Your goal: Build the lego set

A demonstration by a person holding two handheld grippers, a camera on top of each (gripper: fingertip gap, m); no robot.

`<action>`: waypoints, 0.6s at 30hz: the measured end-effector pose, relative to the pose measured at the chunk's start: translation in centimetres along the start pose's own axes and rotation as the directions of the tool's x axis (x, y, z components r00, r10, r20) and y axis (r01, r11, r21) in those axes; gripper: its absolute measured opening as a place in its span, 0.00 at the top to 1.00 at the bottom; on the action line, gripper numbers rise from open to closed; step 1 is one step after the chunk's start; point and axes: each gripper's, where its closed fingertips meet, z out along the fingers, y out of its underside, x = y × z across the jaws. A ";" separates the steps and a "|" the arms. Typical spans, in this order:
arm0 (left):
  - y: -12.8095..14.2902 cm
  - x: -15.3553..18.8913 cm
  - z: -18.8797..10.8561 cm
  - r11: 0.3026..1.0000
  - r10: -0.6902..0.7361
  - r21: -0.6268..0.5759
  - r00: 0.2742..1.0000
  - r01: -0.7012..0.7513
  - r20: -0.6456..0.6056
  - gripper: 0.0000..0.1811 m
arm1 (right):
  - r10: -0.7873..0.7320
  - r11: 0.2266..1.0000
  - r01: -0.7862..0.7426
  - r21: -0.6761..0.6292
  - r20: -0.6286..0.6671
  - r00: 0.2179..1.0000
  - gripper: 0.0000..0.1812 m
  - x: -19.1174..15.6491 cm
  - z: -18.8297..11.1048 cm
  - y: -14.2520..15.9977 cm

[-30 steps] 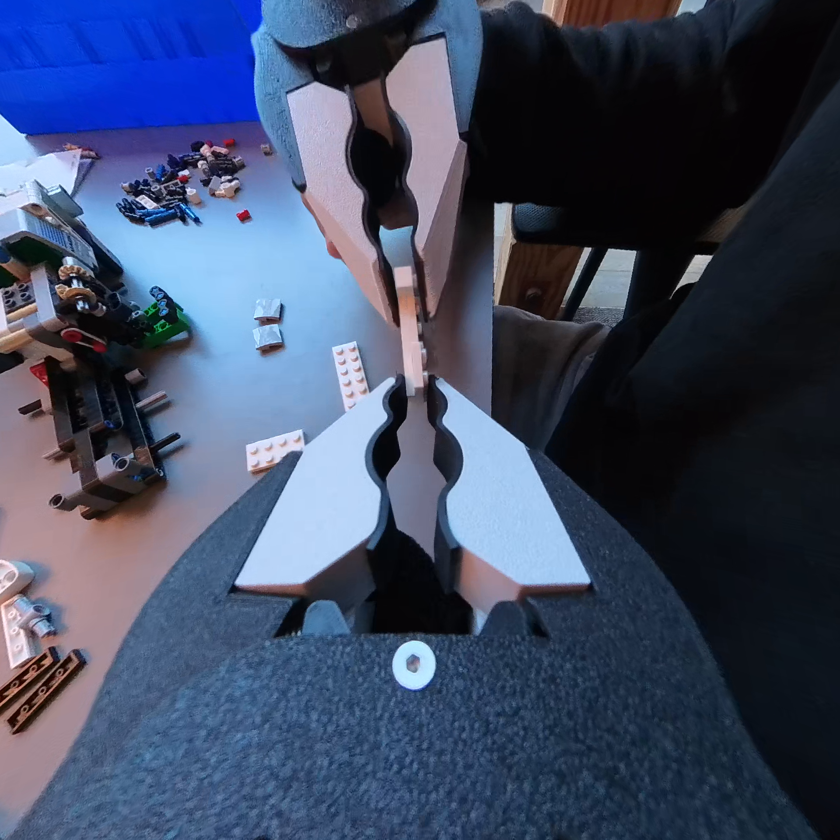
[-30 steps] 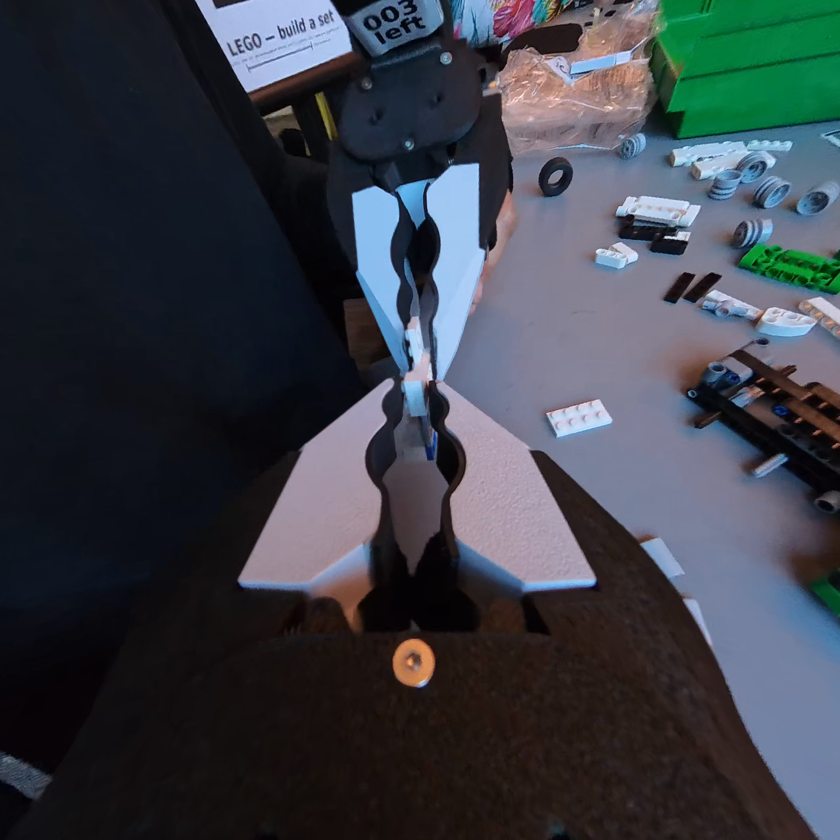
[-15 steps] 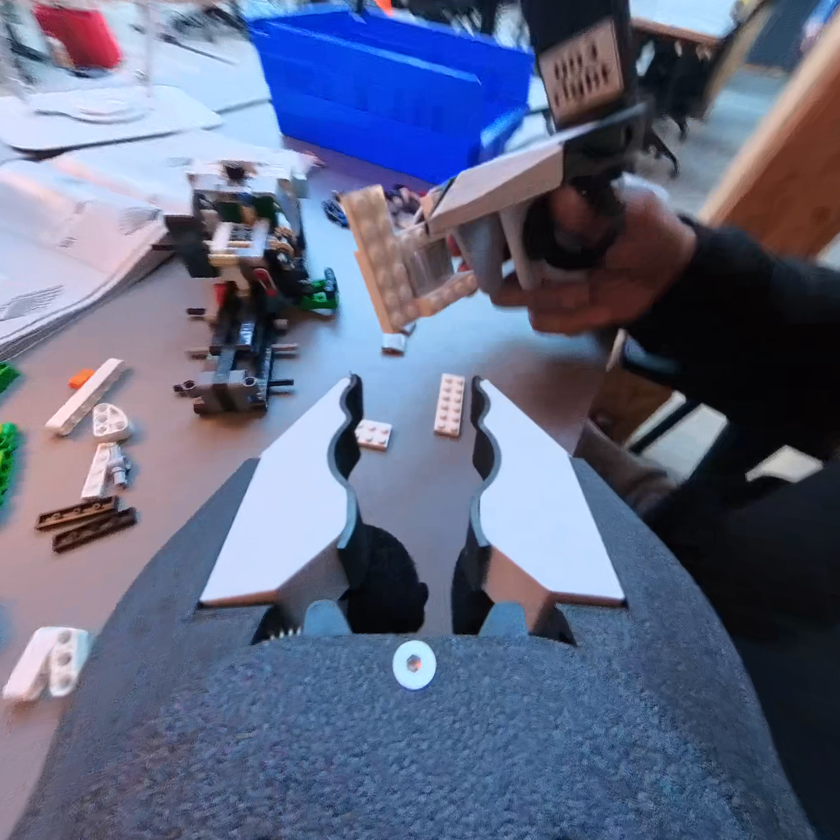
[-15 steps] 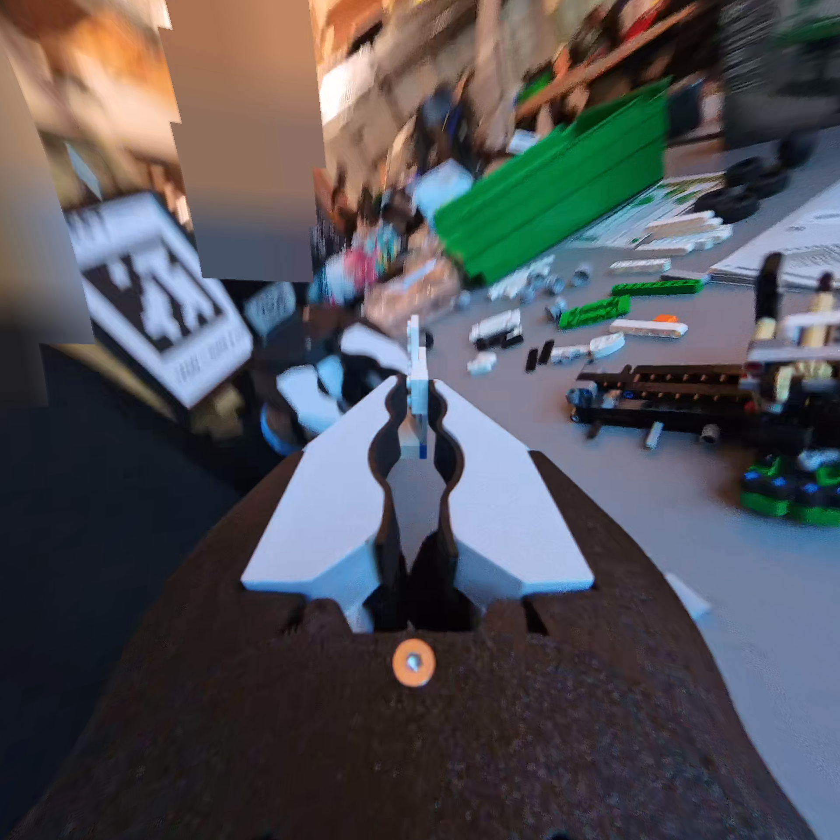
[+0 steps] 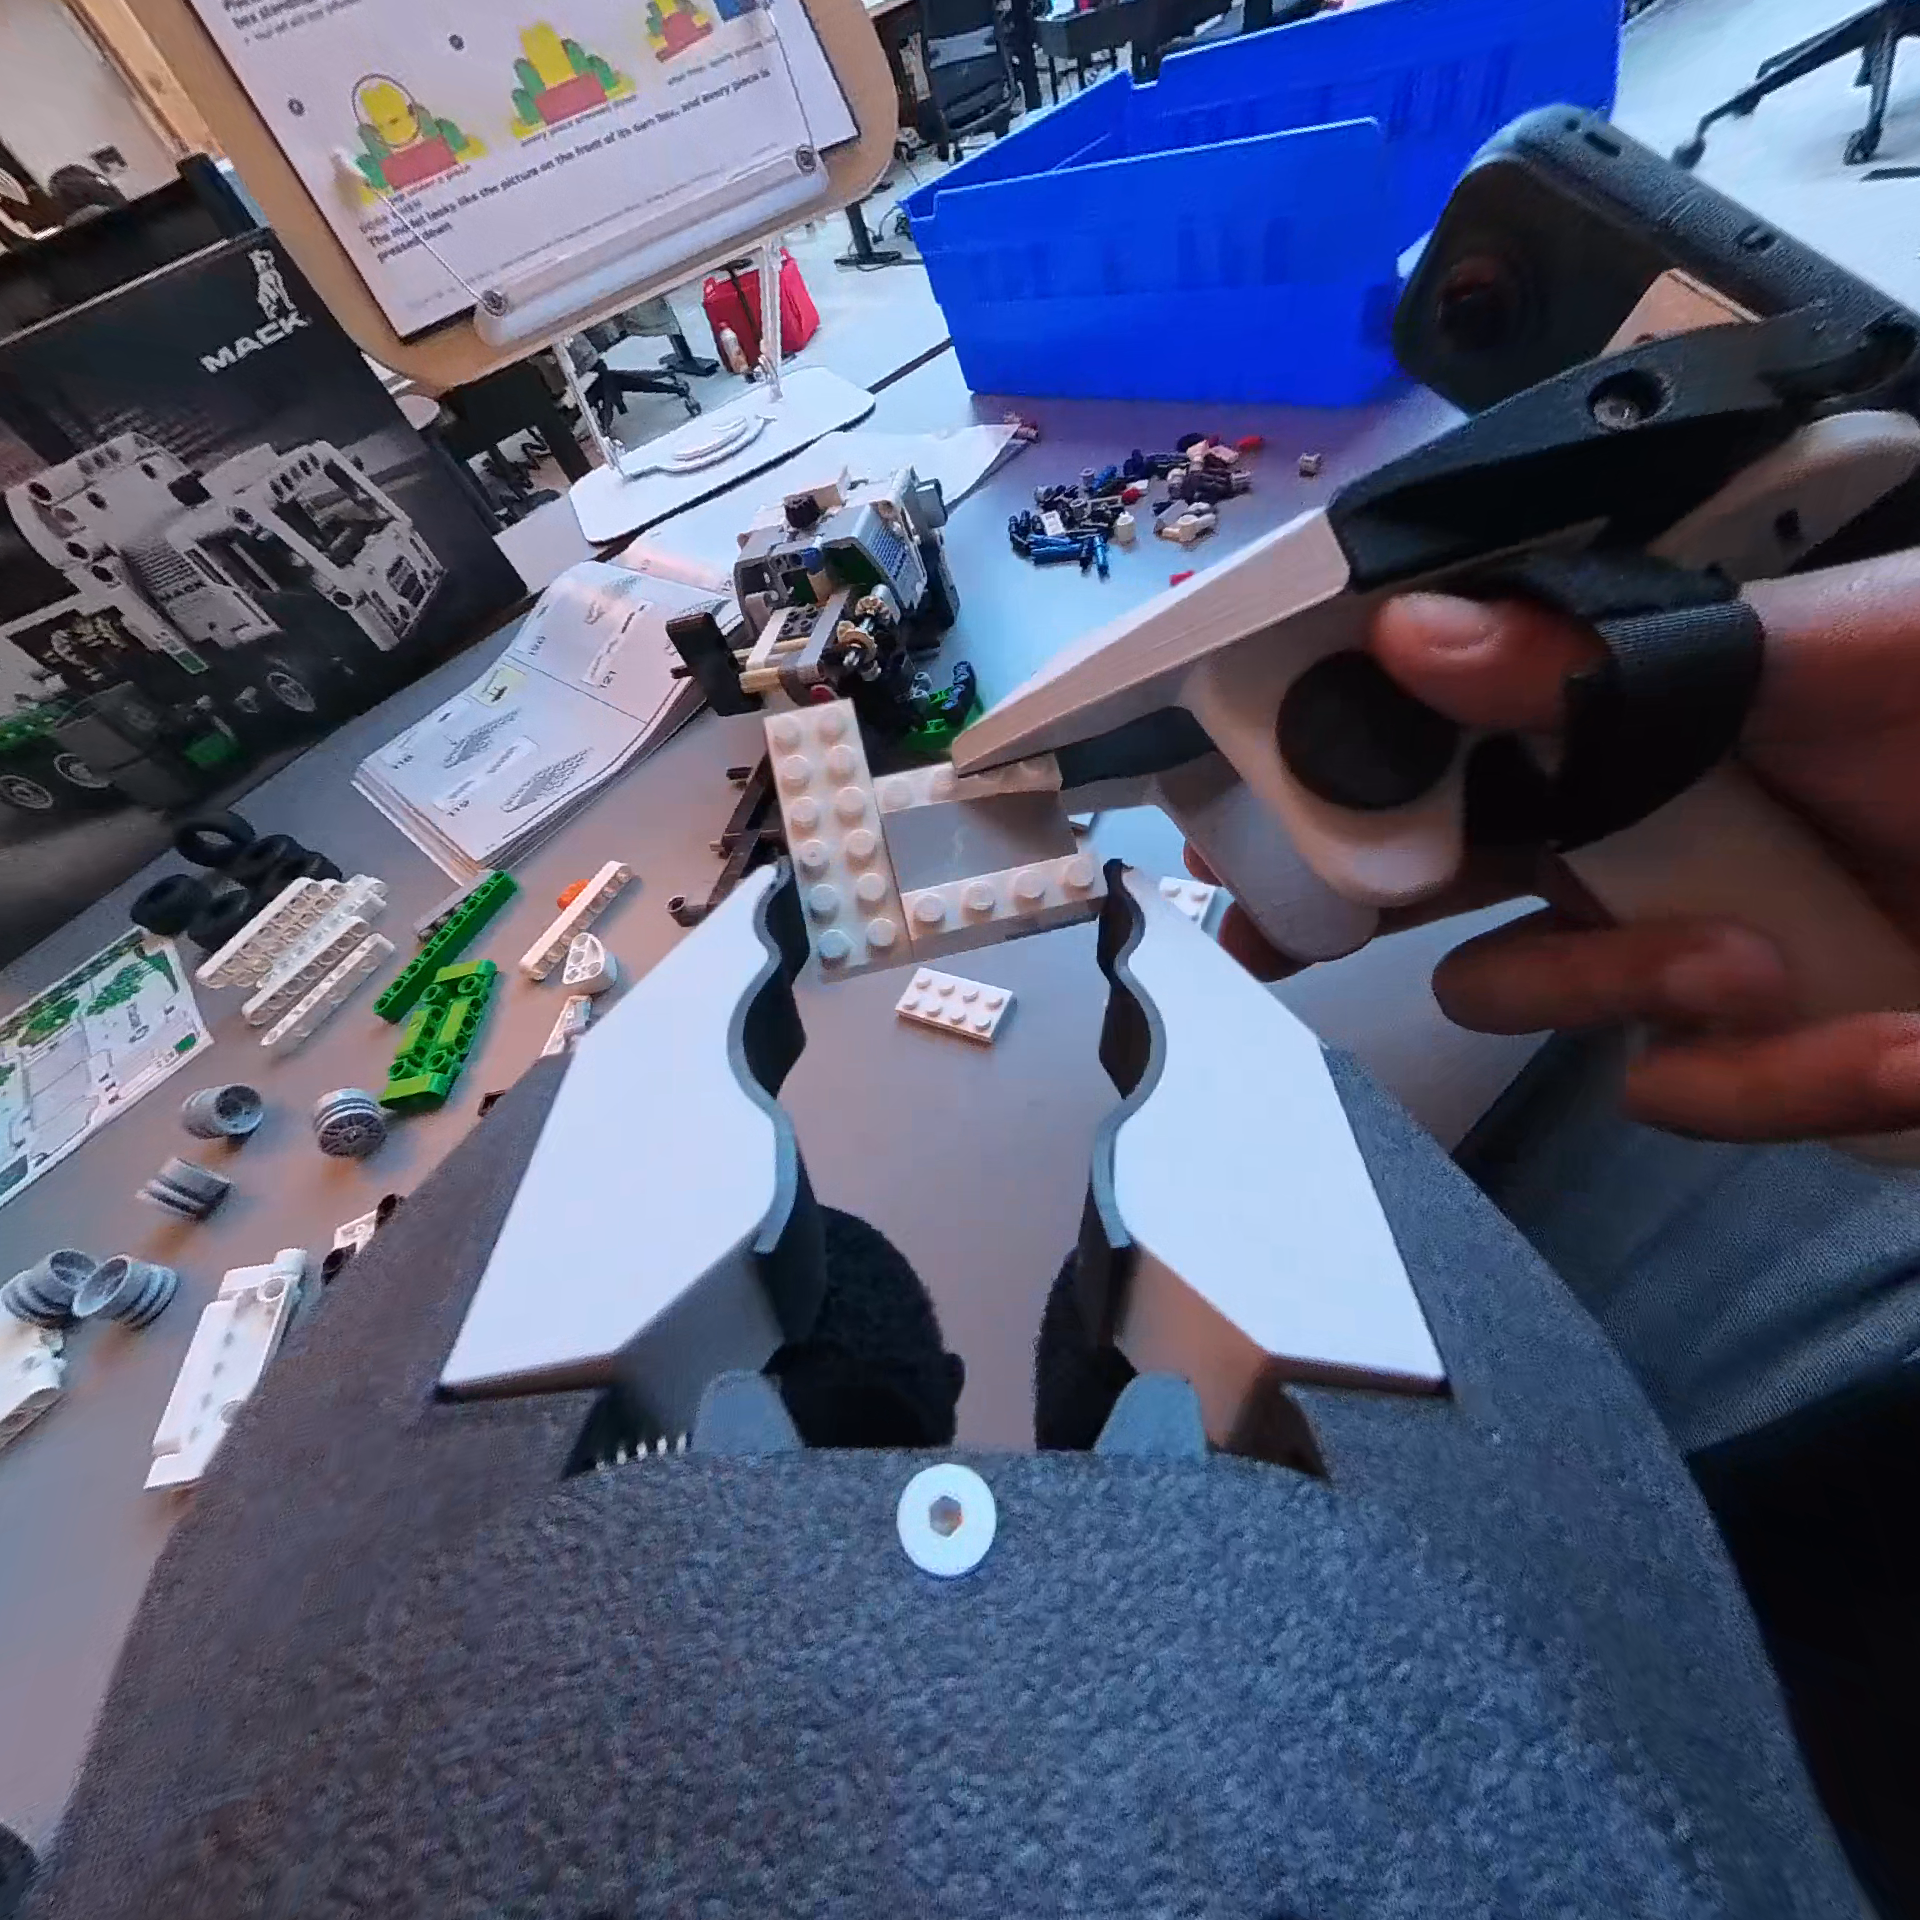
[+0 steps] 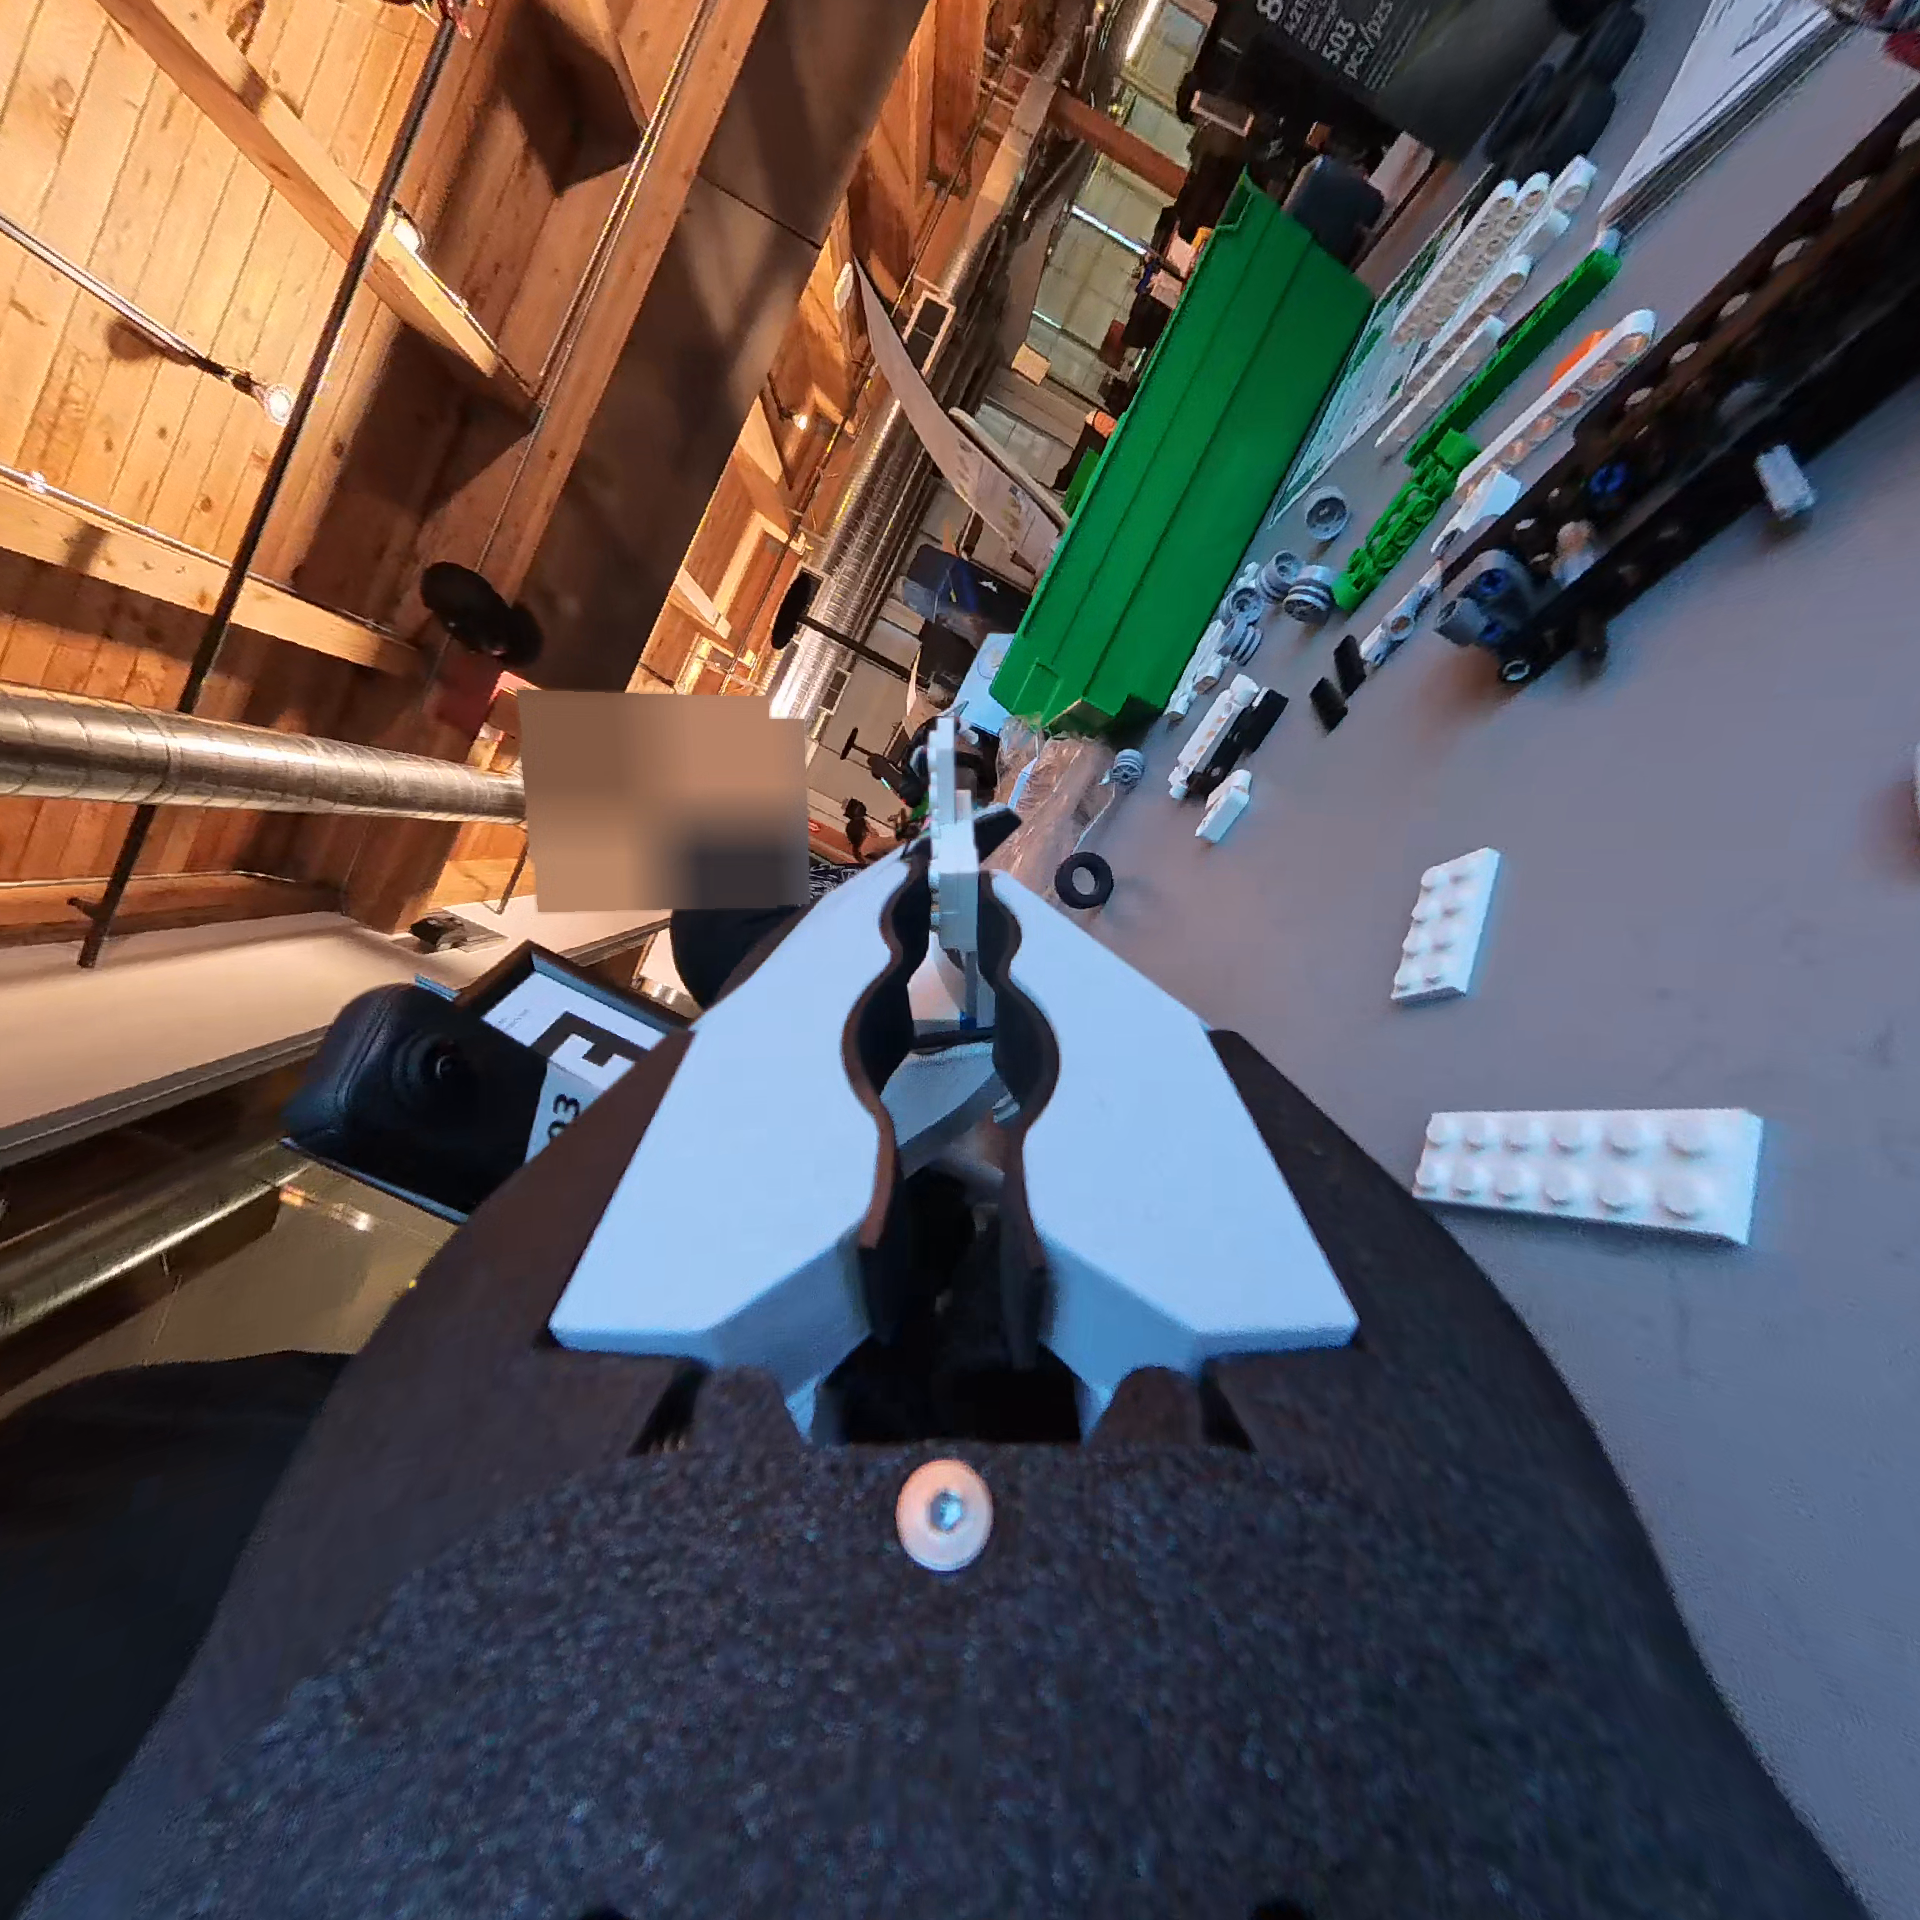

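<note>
My right gripper (image 6: 961,883) is shut on a white plate assembly (image 5: 904,842), a U-shaped frame of studded white plates. In the left wrist view the right gripper (image 5: 997,764) holds it above the table, just beyond my left fingertips. In the right wrist view the assembly (image 6: 951,831) shows edge-on between the fingers. My left gripper (image 5: 945,894) is open and empty, right under the assembly. A small white plate (image 5: 956,1003) lies on the table (image 5: 935,1122) between my left fingers. The part-built dark truck chassis (image 5: 831,623) stands behind.
A long white plate (image 6: 1590,1174) and a short one (image 6: 1449,925) lie on the table. Green and white beams (image 5: 436,997), grey wheels (image 5: 218,1112), an instruction booklet (image 5: 540,717), a pile of small parts (image 5: 1132,509), a blue bin (image 5: 1195,249), a green bin (image 6: 1174,488) and the set's box (image 5: 197,582) surround the work area. Left and right tips are no more than a few centimetres apart.
My left gripper let go of the white assembly and opened wide, then pulled back and turned toward the table. My right gripper kept the assembly and swung it over the table.
</note>
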 end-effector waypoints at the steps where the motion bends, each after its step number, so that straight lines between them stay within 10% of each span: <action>1: 0.0 0.1 0.0 1.000 0.002 0.000 1.000 -0.002 -0.011 0.70 | -0.015 1.000 0.015 -0.001 -0.004 1.000 0.96 0.0 -0.1 0.1; 8: 2.3 -0.9 -0.4 0.997 0.058 -0.034 0.988 -0.063 -0.146 0.70 | -0.311 0.950 0.308 -0.056 -0.057 0.949 0.83 -0.4 -2.6 -2.4; 18: 7.4 -2.8 -1.2 0.965 -0.076 -0.254 0.846 -0.072 -0.527 0.70 | -0.843 0.526 0.665 -0.530 -0.222 0.489 0.86 5.8 -7.6 -3.1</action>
